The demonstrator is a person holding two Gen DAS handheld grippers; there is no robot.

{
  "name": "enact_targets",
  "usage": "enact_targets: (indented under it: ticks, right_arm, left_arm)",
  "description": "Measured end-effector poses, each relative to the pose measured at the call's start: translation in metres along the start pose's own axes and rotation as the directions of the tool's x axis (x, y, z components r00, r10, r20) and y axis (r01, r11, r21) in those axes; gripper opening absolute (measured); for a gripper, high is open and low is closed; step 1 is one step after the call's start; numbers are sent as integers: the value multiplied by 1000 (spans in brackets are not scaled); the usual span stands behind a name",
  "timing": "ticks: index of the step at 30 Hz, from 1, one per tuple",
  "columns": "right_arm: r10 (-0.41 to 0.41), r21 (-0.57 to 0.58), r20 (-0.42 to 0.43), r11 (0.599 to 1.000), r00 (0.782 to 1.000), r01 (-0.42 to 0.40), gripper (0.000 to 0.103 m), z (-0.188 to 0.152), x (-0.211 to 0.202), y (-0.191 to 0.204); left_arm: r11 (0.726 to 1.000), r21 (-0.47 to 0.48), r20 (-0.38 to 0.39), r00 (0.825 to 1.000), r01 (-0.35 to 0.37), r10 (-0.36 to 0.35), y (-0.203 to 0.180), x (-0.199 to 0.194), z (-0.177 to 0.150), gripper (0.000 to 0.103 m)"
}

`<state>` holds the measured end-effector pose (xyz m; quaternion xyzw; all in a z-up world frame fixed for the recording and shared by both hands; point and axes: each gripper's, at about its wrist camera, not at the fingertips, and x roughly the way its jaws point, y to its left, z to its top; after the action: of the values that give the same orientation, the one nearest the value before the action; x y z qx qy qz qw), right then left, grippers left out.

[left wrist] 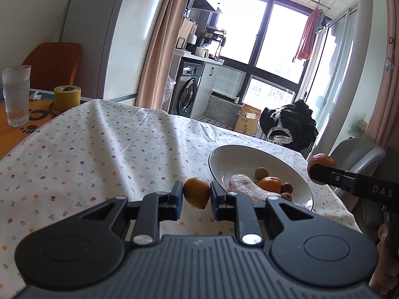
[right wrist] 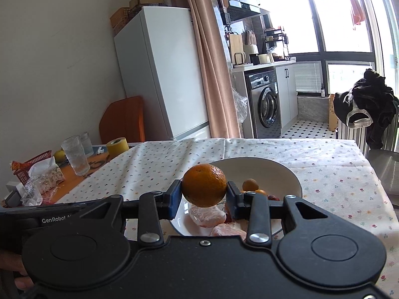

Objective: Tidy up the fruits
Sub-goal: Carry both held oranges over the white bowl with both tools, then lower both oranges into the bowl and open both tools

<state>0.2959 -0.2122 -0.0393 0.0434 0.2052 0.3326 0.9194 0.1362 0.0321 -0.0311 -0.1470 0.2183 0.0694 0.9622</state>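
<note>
Two tools each pinch an orange fruit: the left tool [left wrist: 195, 195] clamps a mandarin [left wrist: 196, 192], its long axis tilted near upright, over the cloth-covered surface [left wrist: 99, 149] beside the white bowl [left wrist: 303, 186]. Right tool [right wrist: 203, 196] grips a rounder orange [right wrist: 204, 185], stem end up, above that bowl's near rim.

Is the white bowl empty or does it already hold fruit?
Not empty. The white bowl holds a small orange, several smaller round fruits and pale wrapped pieces.

Bowl [right wrist: 289, 172] on the tablecloth [right wrist: 324, 159] near the table's right edge, small fruits [left wrist: 270, 183] inside it, glass [right wrist: 76, 155] and tape roll [right wrist: 117, 146] at the far-left corner.
</note>
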Motion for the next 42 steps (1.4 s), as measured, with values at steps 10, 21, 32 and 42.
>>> enact_targets:
  ticks: [10, 21, 32, 42]
  right_arm:
    - [-47, 34, 5, 998, 999, 47, 36, 0, 6, -25]
    - [-74, 74, -7, 994, 997, 75, 53, -7, 19, -48]
    - [-33, 127, -9, 991, 999, 33, 56, -16, 25, -61]
    - [-23, 142, -21, 990, 1000, 25, 59, -20, 27, -65]
  left_arm:
    - [999, 39, -7, 1000, 1, 0, -12, 13, 7, 21]
    - [996, 83, -32, 999, 15, -13, -33, 38, 14, 21]
    - [991, 133, -62, 998, 33, -25, -55, 63, 17, 21]
    - [995, 97, -114, 994, 11, 0, -53, 85, 23, 32]
